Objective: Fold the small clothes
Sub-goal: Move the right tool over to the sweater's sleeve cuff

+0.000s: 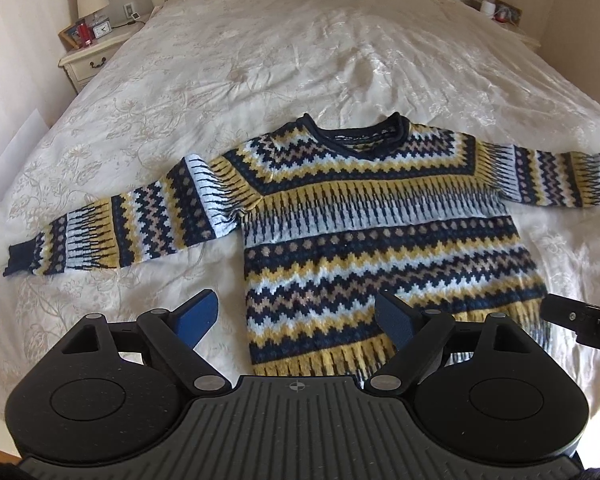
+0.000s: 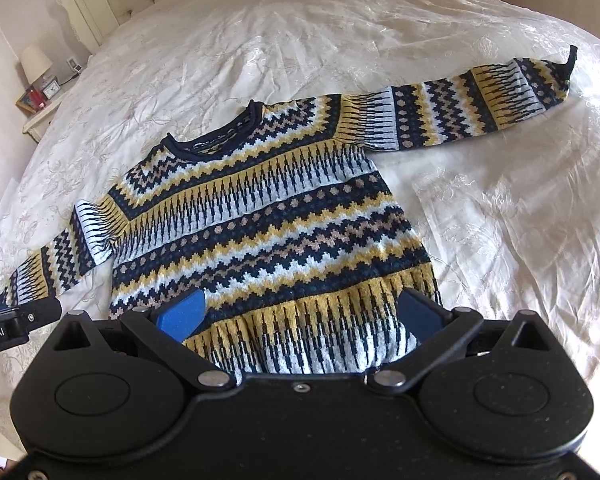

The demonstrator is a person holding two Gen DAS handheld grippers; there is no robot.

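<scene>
A patterned sweater (image 1: 380, 224) was laid flat and face up on the bed (image 1: 300, 60), neck toward the headboard at 12 o'clock and hem at 6 o'clock, with both sleeves stretched out toward 9 and 3 o'clock. No fold was yet made, so the step in hand was judged to be the first grasp. For a neat result, the hem corners or a sleeve cuff would best be pinched through both knit layers, lifted only slightly, and carried over evenly so that the thick wool was not bunched. The left hand-held gripper (image 1: 296, 318) was held low above the hem's left corner, aimed toward 12 o'clock, its jaws spread wide with nothing between them. The right hand-held gripper (image 2: 300, 314) was poised over the hem's right part, likewise aimed up the bed, its blue pads (image 2: 182, 314) parted and holding nothing.
</scene>
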